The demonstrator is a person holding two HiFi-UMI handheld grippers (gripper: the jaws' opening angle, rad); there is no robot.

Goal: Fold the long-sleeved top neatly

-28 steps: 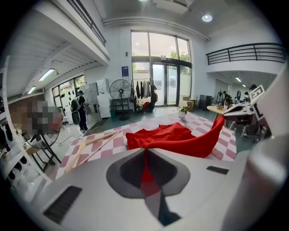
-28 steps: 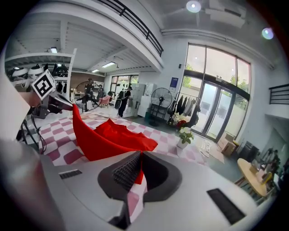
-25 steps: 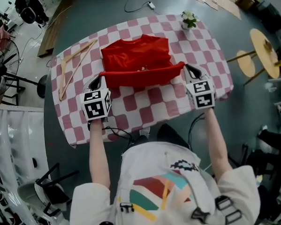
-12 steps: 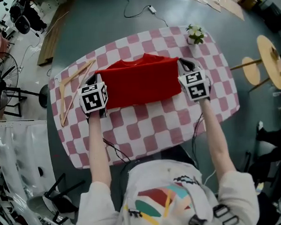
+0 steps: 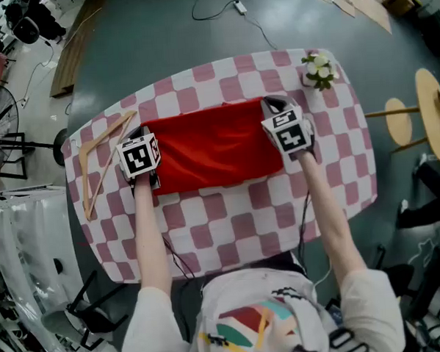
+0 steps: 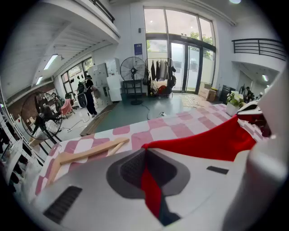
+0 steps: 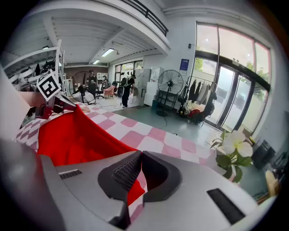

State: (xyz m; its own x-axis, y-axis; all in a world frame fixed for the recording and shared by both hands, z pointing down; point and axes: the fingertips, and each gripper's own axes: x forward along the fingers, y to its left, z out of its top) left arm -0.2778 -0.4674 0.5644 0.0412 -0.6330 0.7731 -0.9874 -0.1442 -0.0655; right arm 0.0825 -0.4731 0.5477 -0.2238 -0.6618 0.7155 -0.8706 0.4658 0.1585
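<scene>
Near hem carried to the far edge since the earlier frame — left gripper (image 5: 139,139) and right gripper (image 5: 274,108) each clamped on a corner of the red top (image 5: 215,146), halved on the table (image 5: 230,222); narrower folds probably remain.

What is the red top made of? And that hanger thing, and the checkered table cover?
Red top: soft cloth, probably a cotton knit. It sags and creases where it is lifted, and it has no shine.
Hanger: looks like bare pale wood, light tan, stiff and straight.
Checkered table cover: thin cloth or plastic sheet with pink and white squares. It looks matte, but I cannot tell which it is.
</scene>
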